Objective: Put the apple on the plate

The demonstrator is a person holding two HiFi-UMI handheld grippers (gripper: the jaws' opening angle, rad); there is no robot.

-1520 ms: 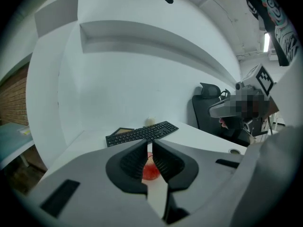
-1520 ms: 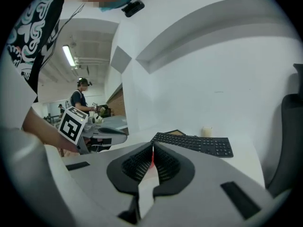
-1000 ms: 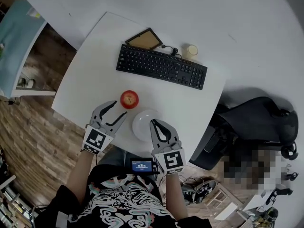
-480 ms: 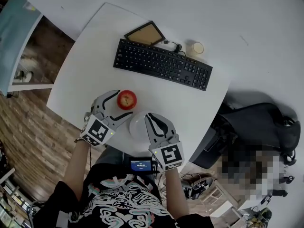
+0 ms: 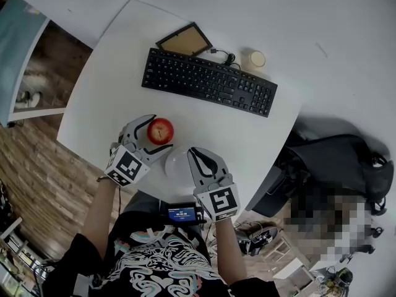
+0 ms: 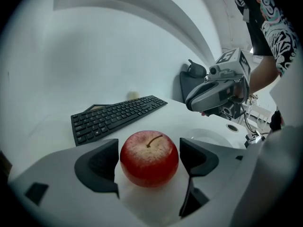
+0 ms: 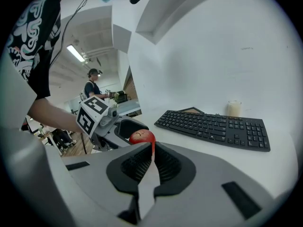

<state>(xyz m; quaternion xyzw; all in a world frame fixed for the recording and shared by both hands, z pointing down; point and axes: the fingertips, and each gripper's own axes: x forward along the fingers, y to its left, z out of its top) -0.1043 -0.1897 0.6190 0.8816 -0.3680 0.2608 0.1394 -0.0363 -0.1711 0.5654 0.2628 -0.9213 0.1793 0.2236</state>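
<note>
A red apple [image 5: 160,130] stands stem-up on the white table [image 5: 111,85], left of a white plate [image 5: 172,164]. My left gripper [image 5: 159,133] is open with its jaws either side of the apple [image 6: 149,158]. Its jaws have just been opening, and a slim gap shows at each pad. My right gripper [image 5: 199,154] hovers over the plate's right part with jaws shut and nothing between them. In the right gripper view the apple [image 7: 142,137] peeks out above that gripper [image 7: 152,148], beside the left gripper [image 7: 113,126]. The plate [image 6: 213,137] lies empty.
A black keyboard [image 5: 209,82] lies across the far side of the table, with a brown framed board [image 5: 184,40] and a pale candle jar [image 5: 254,60] behind it. The table's near edge runs just below the plate. A black bag [image 5: 337,166] sits off the table's right.
The left gripper has moved forward and down to the apple, and its jaws have spread to flank it. The right gripper has sunk a little over the plate.
</note>
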